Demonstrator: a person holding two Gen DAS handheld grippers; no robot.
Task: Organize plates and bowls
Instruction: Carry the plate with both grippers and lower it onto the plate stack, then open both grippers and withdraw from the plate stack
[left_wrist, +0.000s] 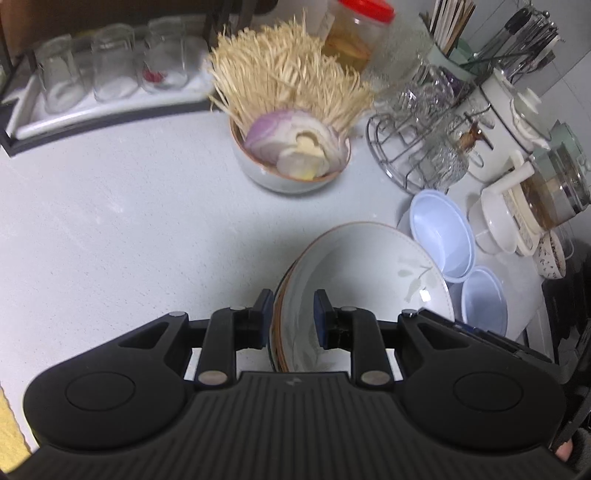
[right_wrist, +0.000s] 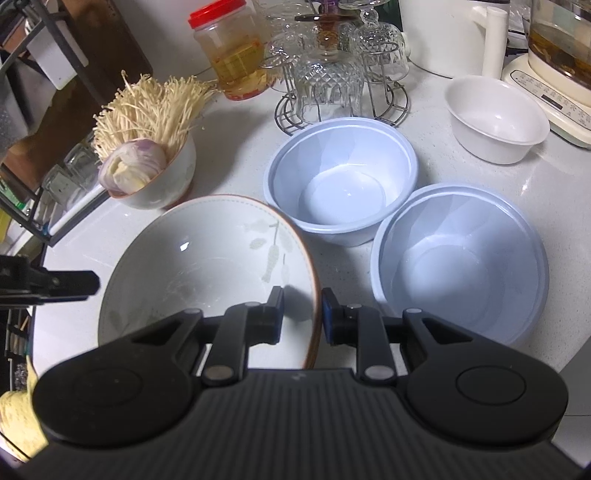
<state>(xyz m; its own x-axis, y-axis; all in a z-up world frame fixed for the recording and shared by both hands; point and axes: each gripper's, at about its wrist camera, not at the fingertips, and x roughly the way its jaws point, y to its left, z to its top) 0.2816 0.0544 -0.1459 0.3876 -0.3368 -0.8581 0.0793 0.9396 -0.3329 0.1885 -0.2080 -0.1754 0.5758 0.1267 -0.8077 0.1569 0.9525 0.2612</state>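
Pale speckled countertop (left_wrist: 110, 229) fills both of my wrist views, crowded along its far edge.

My left gripper (left_wrist: 291, 317) is clenched on the rim of a leaf-patterned ceramic plate (left_wrist: 369, 269); darker rims stacked under it show at the left pad, but I cannot count how many pieces are there. From this camera the plate stands on edge, and its near part is hidden behind the gripper body.

My right gripper (right_wrist: 303, 317) grasps the brown-edged rim of the same patterned dish on the opposite side, one pad inside and one outside. Its near rim is cut off by the gripper. At 9 o'clock in that view a black finger (right_wrist: 70, 284) pokes in, the rest of it out of frame.

Two light blue bowls (right_wrist: 341, 181) sit empty at 1 and 3 o'clock of the dish in the right view, touching each other. A white bowl (right_wrist: 496, 122) stands further back at 2 o'clock.

At 11 o'clock, a bowl of enoki mushrooms and cut onion (right_wrist: 147, 155) rests apart from the dish. Behind it stand a red-lidded jar (right_wrist: 231, 48) and a wire rack of cut-glass cups (right_wrist: 332, 77), whose tops are cropped. Blurred glass jars (left_wrist: 110, 70) line a tray at 10 o'clock in the left view.
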